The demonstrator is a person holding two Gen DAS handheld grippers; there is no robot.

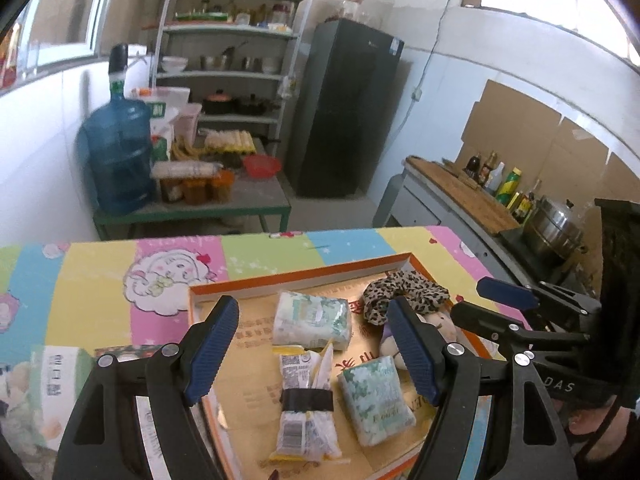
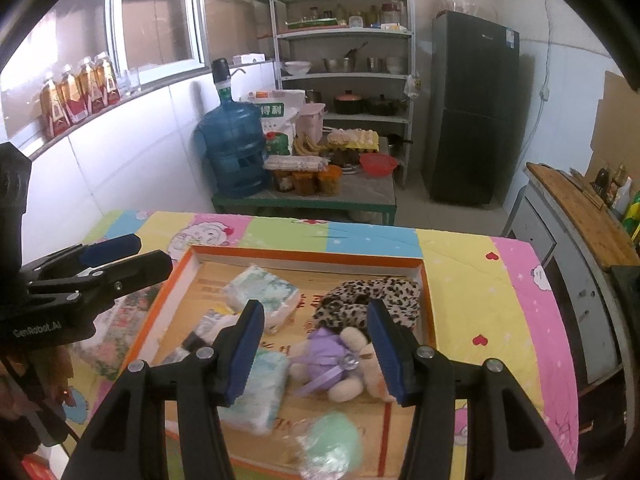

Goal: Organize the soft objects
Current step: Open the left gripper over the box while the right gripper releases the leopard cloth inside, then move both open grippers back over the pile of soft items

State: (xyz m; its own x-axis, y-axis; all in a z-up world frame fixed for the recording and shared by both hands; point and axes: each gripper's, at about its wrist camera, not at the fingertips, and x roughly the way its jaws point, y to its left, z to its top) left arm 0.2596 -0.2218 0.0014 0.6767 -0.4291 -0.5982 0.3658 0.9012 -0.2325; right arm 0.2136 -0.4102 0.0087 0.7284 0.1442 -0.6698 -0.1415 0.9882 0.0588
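Left gripper (image 1: 314, 350): above the tray, jaws spread wide, nothing between the pads; base cut off by the lower frame edge.
Right gripper (image 2: 316, 350): above the tray, jaws spread, empty; plush toy seen through the gap, apart from the pads.
Tray (image 2: 427, 300): shallow, orange-rimmed, on the patterned tablecloth (image 2: 480, 280); near edge hidden behind the grippers.
Tissue packs (image 1: 312, 320): inside the tray, two clear, print too small to read.
Banded packet (image 1: 306, 400): inside the tray, black band around its middle.
Leopard scrunchie (image 2: 372, 300): far right part of the tray, touching the plush toy.
Plush toy (image 2: 340, 364): in purple, lying down, partly hidden.
Green bundle (image 2: 332, 444): near edge, blurred, hard to identify.
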